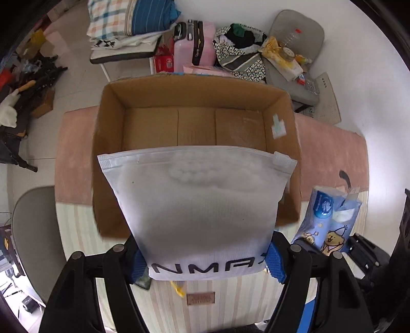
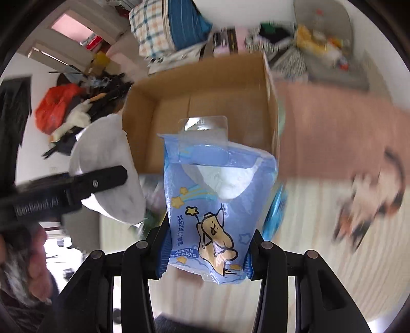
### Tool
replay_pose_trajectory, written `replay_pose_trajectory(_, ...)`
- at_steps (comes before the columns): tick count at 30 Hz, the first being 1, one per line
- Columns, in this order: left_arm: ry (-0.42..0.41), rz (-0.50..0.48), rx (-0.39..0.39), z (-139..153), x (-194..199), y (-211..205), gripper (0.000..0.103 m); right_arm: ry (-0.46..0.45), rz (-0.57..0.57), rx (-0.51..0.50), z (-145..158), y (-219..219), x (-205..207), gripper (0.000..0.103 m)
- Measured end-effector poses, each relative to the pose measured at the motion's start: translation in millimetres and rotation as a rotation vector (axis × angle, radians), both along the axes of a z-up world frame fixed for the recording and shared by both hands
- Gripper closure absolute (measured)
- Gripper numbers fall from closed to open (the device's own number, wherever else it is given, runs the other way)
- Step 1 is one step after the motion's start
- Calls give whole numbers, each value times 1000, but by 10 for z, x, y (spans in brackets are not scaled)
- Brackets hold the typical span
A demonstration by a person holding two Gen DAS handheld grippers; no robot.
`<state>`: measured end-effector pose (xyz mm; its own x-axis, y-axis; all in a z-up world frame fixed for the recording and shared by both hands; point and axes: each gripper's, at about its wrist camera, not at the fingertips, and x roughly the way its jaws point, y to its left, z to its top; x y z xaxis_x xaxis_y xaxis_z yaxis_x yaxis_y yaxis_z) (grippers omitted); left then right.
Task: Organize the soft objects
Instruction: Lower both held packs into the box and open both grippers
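My left gripper [image 1: 205, 261] is shut on a white zip pouch [image 1: 197, 205] with black letters, held upright above the near edge of an open cardboard box [image 1: 107, 128]. The box's inside shows only bare cardboard. My right gripper [image 2: 205, 258] is shut on a blue tissue pack [image 2: 217, 202] with a cartoon dog, held in front of the same box [image 2: 205, 76]. The tissue pack also shows at the right of the left wrist view [image 1: 330, 220]. The white pouch [image 2: 110, 174] and the left gripper's black body appear at the left of the right wrist view.
The box stands on a pink rug [image 1: 330, 153] beside a striped mat [image 1: 230, 294]. Behind it are a pink suitcase [image 1: 192, 46], folded bedding [image 1: 128, 20], a patterned bag [image 1: 241, 51] and a grey cushion [image 1: 297, 38]. A grey chair seat [image 1: 36, 235] is at the left.
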<state>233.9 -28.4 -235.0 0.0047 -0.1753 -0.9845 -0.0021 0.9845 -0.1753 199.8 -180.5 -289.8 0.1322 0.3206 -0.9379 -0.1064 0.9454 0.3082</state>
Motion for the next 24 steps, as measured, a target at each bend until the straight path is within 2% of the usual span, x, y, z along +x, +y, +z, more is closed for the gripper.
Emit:
replay_pose_trajectory(1,24,-6,-5,-82,174,31,31,12,-3,0,101,-162,191,57)
replay_pose_trajectory(3,72,-6,-9,-227,670,26,31,47,5,8,-26,-13,611,57)
replay_pose_trajectory(5,132,-3,-27,-474,1137,-12,31,59,25,-43,-213,128,988,57)
replay_pose_trajectory(7,185,-20,-47,-711,1379,-49,31,78,40,-86,-429,227,1208,57)
replay_pose_trajectory(9,223,-36,-51,-908,1614,-91,31,100,45,-99,-510,234,1472,57)
replay_pose_trajectory(15,277,-86,-39,-1292,1792,-164,30,163,70,-164,-1002,181,1864,57)
replay_pose_trajectory(20,320,-63,-49,-1542,1832,-250,28,196,88,-186,-1231,211,2001,56)
replay_pose_trajectory(22,342,-56,-63,-1606,1862,-260,26,208,100,-190,-1256,241,2011,50)
replay_pose_trajectory(24,330,-68,-58,-1591,1868,-268,17,203,103,-191,-1241,250,2011,37)
